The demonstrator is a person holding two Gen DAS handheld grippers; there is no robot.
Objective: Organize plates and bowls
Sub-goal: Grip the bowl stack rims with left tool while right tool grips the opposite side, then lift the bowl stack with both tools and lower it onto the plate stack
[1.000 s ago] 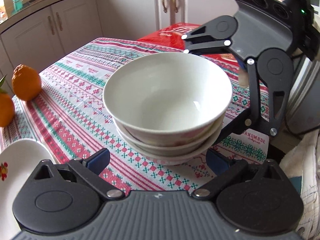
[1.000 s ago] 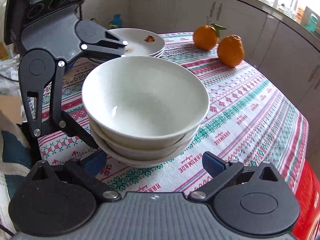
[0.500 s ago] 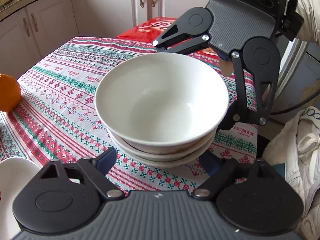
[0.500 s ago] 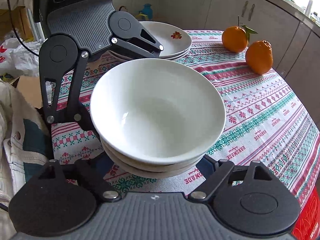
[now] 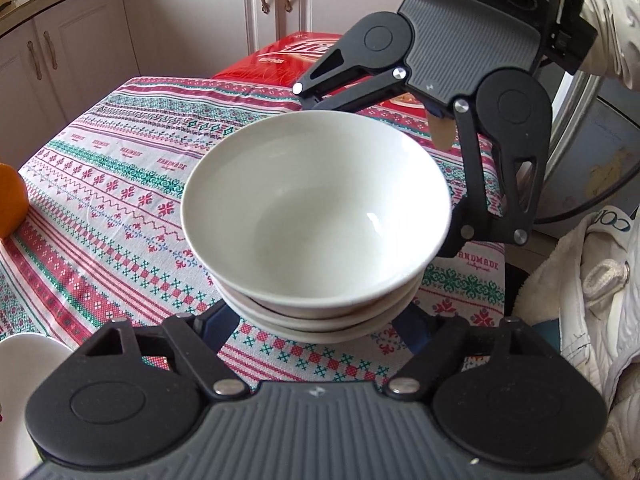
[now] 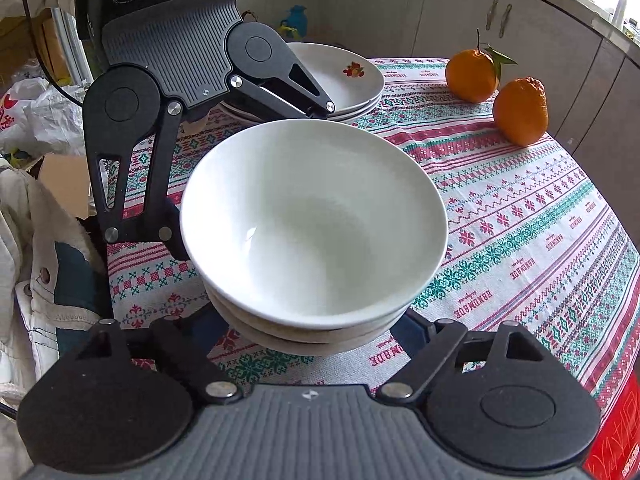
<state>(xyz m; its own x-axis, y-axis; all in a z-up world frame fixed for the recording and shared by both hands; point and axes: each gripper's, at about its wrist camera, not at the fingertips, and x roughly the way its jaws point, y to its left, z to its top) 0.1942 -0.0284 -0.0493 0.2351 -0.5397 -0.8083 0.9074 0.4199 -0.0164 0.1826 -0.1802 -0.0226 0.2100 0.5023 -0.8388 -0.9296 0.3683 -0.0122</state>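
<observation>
Both tools had just been closing around the bowl stack from opposite sides. Left tool and right tool were each clamped on its lower part. Stack sat mid-counter, plates beyond.

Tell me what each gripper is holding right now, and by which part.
Both jaws have just been closing. The left gripper and right gripper clasp the stack of white bowls from opposite sides, low on its walls under the rims. Pad contact is hidden.
</observation>
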